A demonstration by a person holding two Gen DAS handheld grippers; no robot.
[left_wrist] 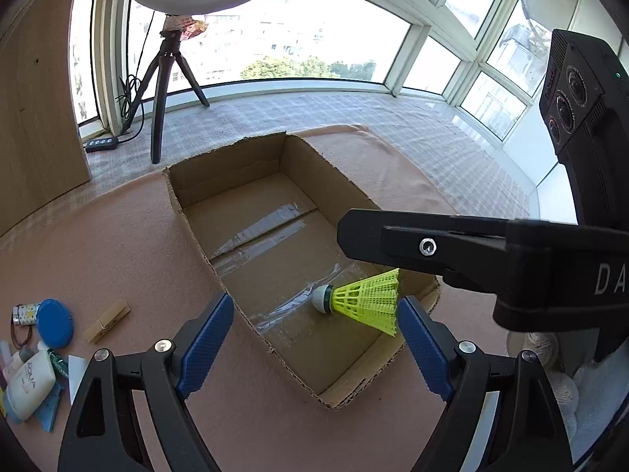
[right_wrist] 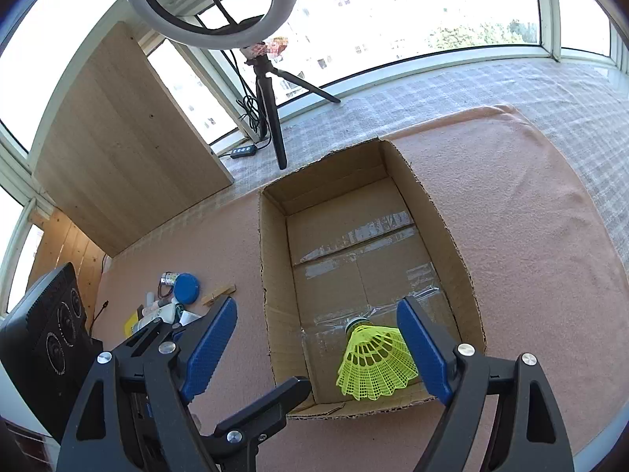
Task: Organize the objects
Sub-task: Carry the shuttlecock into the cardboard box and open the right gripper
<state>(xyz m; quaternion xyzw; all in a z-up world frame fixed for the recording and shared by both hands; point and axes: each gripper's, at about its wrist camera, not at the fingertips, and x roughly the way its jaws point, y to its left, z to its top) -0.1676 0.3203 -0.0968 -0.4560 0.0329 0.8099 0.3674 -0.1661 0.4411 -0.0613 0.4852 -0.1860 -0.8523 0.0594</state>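
- Yellow shuttlecock [left_wrist: 367, 301] is lying on its side in the near end of the cardboard box [left_wrist: 184, 192], nothing gripping it.
- Both my left gripper [left_wrist: 314, 334] and right gripper [right_wrist: 316, 344] are gaping wide, holding nothing.
- Only the left view is showing the wooden clothespin [left_wrist: 107, 321] and blue lid [left_wrist: 54, 322] plainly (tiny in the right view).

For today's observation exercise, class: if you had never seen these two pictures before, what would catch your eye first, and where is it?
The neon-yellow plastic shuttlecock stands out, lying on its side on the floor of the open cardboard box, at the near end. Both blue-padded claws, left claw and right claw, hang open above the box, holding nothing. Behind, a ring light on a black tripod stands before the bright windows.
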